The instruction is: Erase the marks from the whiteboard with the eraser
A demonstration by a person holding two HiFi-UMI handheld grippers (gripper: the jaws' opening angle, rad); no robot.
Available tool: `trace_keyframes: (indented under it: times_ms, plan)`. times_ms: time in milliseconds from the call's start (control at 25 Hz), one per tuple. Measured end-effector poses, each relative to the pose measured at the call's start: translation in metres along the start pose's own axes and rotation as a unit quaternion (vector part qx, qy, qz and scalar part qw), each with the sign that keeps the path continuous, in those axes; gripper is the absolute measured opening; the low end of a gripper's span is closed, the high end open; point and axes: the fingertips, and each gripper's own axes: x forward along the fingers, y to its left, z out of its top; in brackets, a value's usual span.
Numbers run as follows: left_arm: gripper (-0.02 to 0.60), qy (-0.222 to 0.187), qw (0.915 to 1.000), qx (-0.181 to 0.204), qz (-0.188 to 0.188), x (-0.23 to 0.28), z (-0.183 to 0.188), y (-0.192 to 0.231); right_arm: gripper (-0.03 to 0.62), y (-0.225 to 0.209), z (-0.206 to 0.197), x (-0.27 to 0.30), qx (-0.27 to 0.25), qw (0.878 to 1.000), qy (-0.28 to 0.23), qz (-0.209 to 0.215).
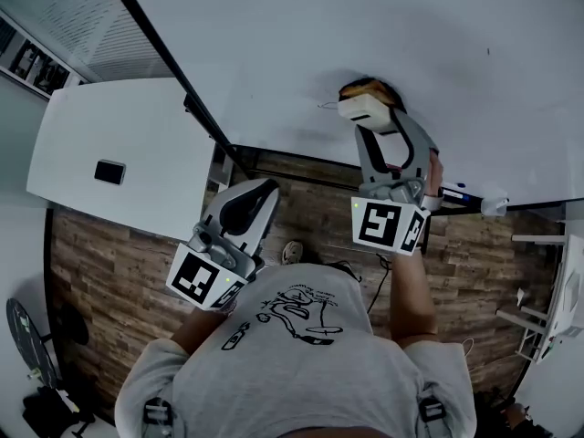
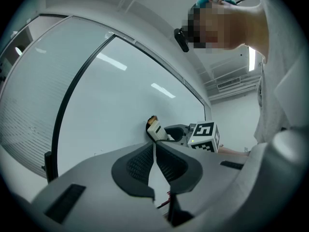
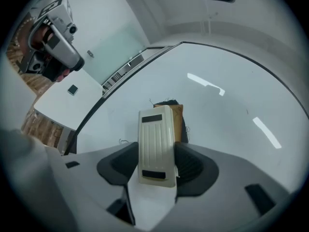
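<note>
Head view: R gripper (image 1: 378,128) is clamping a cream eraser (image 1: 362,108) and pressing it flat on the whiteboard (image 1: 365,26), approx. centre frame. A faint mark (image 1: 325,107) is sitting just beside the eraser at its 9 o'clock. L gripper (image 1: 261,195) is hanging at 7 o'clock from the eraser, off the board, over wood flooring (image 1: 109,263).

L gripper view: L gripper (image 2: 155,154) is showing jaws closed together w/ nothing between them. Eraser (image 2: 154,128) is showing at 12 o'clock just past the tips, against the whiteboard (image 2: 120,105).

R gripper view: R gripper (image 3: 157,167) jaws are squeezing the eraser (image 3: 156,146) on both sides; its dark pad side is touching the whiteboard (image 3: 231,115). Small squiggles (image 3: 122,141) are lying at its 9 o'clock.
</note>
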Motion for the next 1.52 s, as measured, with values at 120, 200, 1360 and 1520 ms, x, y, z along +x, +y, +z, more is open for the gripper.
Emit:
trace_keyframes:
  times_ms: [120,200,1360,1520]
  plan:
    - [0.034,0.001,1.0000,0.001,0.004,-0.002,0.000,0.003,0.242,-0.020,0.001,0.007,-0.001,1.000,0.004,-0.014]
    - [0.034,0.002,1.0000,0.001,0.007,-0.003,-0.001,0.005,0.242,-0.023,-0.001,0.016,0.000,1.000,0.007,-0.016]
    - [0.034,0.014,0.9995,-0.003,0.028,-0.011,-0.005,0.026,0.241,0.093,-0.017,0.063,-0.052,0.997,0.025,0.043]
    - [0.034,0.012,0.9992,-0.002,0.037,-0.019,-0.005,0.028,0.240,0.123,-0.023,0.072,-0.061,0.995,0.037,0.067]
